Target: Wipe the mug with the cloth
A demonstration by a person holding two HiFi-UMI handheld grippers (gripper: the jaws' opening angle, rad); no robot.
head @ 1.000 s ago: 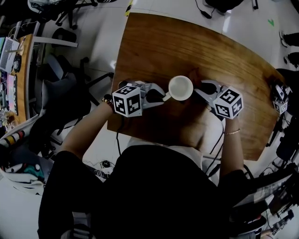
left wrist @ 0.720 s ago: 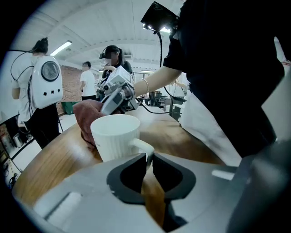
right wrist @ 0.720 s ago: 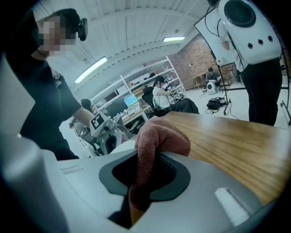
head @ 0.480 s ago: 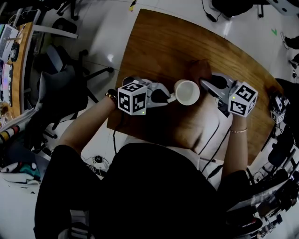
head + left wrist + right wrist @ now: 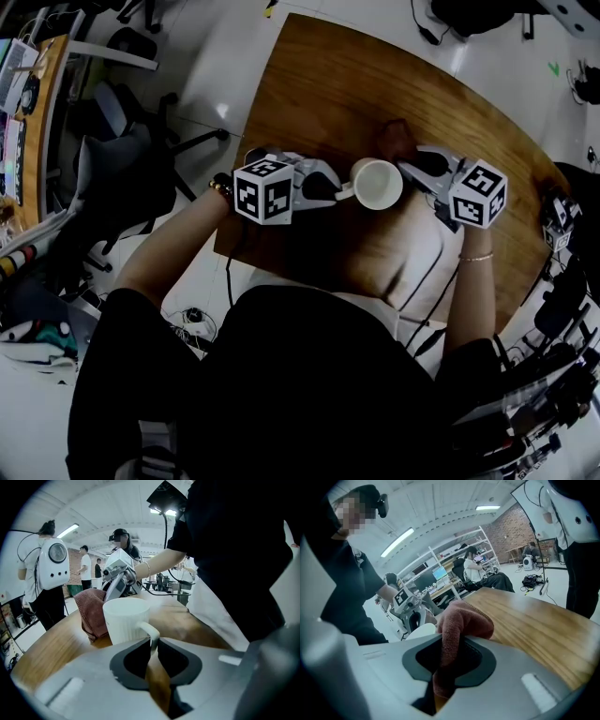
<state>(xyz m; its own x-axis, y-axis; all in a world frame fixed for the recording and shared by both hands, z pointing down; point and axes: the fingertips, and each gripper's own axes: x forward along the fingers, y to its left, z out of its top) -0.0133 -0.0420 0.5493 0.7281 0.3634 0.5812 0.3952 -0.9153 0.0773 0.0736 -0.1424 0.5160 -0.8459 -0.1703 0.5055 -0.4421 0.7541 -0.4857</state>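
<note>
Head view: the white mug (image 5: 378,184) is mouth-up over the near half of the wooden tabletop (image 5: 319,84). The left gripper (image 5: 339,193) comes in at the mug's left, right at the handle (image 5: 346,194). The right gripper (image 5: 406,170) is at the mug's right. The reddish-brown cloth (image 5: 395,140) is bunched just past the mug on that same side.

Left gripper view: the fingers (image 5: 132,662) are pinching the mug's handle, with the thin white loop caught between the two dark pads. The mug stands upright just past the fingertips, and it has a ribbed side. The gripper body hides its base, so I can't tell if it's resting on the tabletop. The cloth hangs against the mug's far-left side and looks like it's touching. The right gripper is behind the cloth.

Right gripper view: these fingers (image 5: 425,660) are clamped on the cloth. A fold runs down between the pads and the rest bulges out above them. A sliver of the mug's white rim peeks out just left of the cloth, and the left gripper is beyond the mug.
</note>
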